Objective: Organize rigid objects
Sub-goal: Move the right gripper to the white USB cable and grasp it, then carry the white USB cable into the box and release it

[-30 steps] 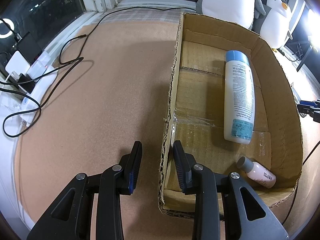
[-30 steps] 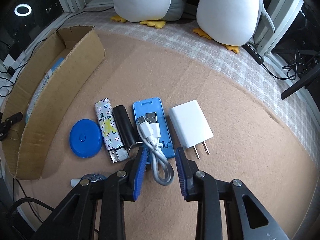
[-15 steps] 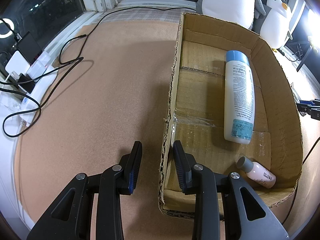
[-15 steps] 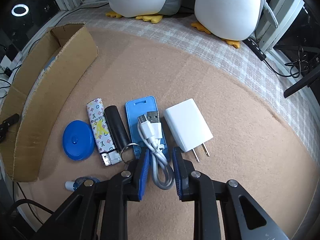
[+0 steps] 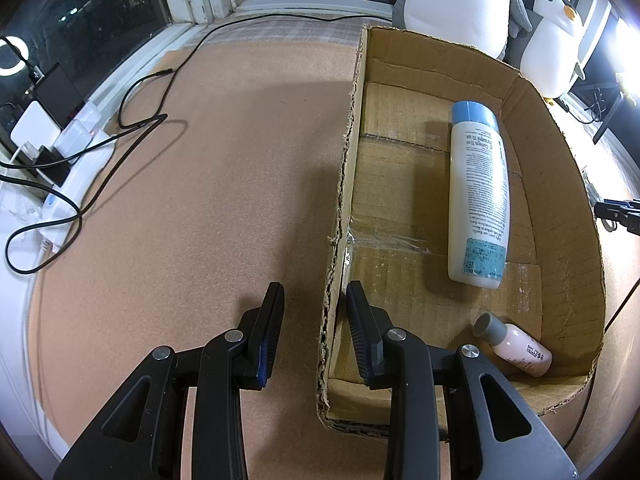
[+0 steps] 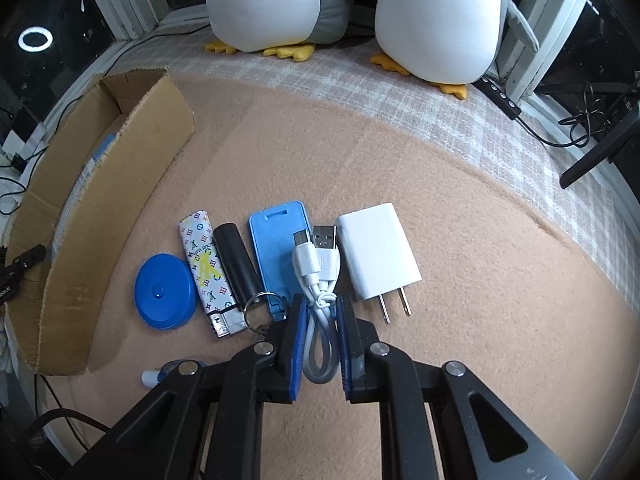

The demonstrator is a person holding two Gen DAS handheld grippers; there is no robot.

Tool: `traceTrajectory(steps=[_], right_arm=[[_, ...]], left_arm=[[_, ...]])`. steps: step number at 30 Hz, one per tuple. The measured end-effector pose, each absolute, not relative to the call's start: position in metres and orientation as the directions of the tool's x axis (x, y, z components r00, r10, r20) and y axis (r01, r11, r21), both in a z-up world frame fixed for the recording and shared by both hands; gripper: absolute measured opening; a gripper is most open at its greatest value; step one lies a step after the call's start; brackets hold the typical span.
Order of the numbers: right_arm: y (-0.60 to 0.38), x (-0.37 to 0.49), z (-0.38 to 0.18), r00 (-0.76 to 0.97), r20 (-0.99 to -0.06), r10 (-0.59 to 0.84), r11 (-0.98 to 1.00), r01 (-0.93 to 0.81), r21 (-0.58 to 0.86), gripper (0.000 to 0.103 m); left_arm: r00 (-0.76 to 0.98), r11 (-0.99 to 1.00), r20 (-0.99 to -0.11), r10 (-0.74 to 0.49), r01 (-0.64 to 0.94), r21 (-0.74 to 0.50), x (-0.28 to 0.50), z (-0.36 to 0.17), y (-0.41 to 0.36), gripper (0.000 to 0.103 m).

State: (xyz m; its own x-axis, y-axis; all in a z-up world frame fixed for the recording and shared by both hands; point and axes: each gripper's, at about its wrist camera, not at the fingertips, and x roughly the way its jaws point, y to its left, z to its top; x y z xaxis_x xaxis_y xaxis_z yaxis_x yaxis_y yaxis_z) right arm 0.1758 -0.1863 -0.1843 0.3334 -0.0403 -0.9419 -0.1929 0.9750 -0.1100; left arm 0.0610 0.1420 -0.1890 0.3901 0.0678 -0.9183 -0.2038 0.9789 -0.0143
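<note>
Bottles: two in the box (image 5: 560,184) — a big white bottle (image 5: 478,196) lying flat, a small pink bottle (image 5: 516,346) at the near corner.
Penguins: two (image 6: 264,0), at the far edge.
Loose items: cable (image 6: 318,280), charger (image 6: 376,256), blue card (image 6: 276,248), black tube (image 6: 236,264), lighter (image 6: 206,264), blue disc (image 6: 164,290) — one each, in a row beside the box.
Left claw (image 5: 314,312): pointing steeply down, narrow, astride the box's left wall; whether it presses, I cannot tell.
Right claw (image 6: 319,312): pointing steeply down, jaws just closed onto the cable's loop.

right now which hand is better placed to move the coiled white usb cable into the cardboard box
Right. The right gripper has just closed on the coiled white usb cable; the left gripper straddles the brown cardboard box's wall.
</note>
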Motion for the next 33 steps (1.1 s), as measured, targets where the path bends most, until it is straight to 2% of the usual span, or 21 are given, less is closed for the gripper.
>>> traceTrajectory(steps=[10,20,33], right_arm=[[-0.165,0.150,-0.150,0.407,-0.913,0.000,0.974,-0.208,-0.093,0.013],[-0.080,0.127,-0.120,0.437,-0.886,0.152,0.944,-0.330,-0.001,0.013],[-0.006,0.115,-0.138,0.386,-0.897,0.215,0.902,-0.431,0.030,0.013]], left_arm=[[0.393,0.979,-0.917,0.066,-0.205,-0.018,0.061,-0.189,0.143,0.031],[0.396,0.981,-0.915,0.076,-0.196,-0.003,0.060,-0.188,0.138,0.031],[0.397,0.980,-0.914,0.079,-0.199,-0.002,0.060,-0.187,0.137,0.031]])
